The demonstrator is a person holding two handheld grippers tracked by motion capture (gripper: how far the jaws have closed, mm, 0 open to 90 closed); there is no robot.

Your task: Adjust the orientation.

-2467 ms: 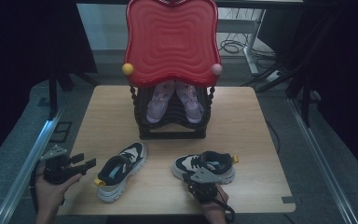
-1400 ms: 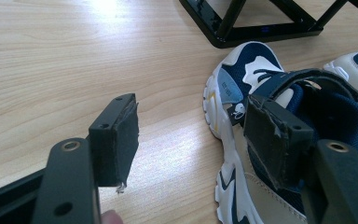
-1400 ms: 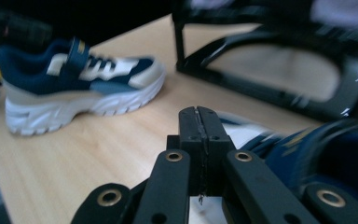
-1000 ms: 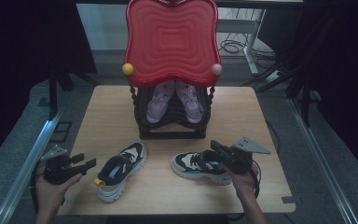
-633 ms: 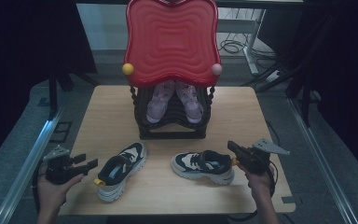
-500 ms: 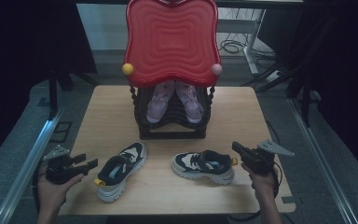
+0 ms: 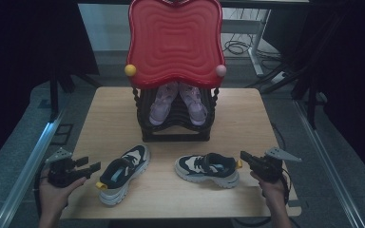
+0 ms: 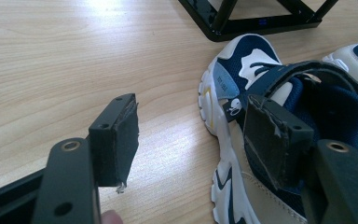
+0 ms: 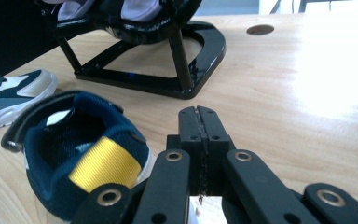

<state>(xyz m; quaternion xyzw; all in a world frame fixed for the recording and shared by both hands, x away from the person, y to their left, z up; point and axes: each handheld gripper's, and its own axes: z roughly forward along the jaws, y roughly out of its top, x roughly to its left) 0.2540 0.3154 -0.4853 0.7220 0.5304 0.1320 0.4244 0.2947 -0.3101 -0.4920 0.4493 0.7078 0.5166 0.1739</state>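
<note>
**Navy sneakers lie loose before the black rack, both grippers off them**

Navy-and-white is the colouring of the two sneakers that lie on the wooden table [image 7: 247,109], both in front of the black rack [image 7: 176,128] that stands near the table's far edge under a red wavy panel [image 7: 175,40]. On the rack rest two lilac shoes [image 7: 176,102], toes pointing up and leaning toward each other.

In front of the rack and to its left lies the left sneaker [image 7: 121,172], toe angled toward the rack, its yellow heel tab toward the person. Out past this sneaker's heel, farther left of the rack and at the table's edge, the left gripper [image 7: 91,167] is held in a hand [image 7: 56,192]. In the left gripper view its jaws stand wide apart with nothing between them; one pad hangs over the sneaker's collar, the other over bare wood.

In front of the rack and to its right lies the right sneaker [image 7: 208,169], on its sole, toe pointing left, yellow heel tab toward the right gripper [image 7: 243,156]. That gripper sits just beside the heel, apart from it. In the right gripper view its jaws are pressed fully together, gripping nothing, with the sneaker's heel just to their left.
</note>
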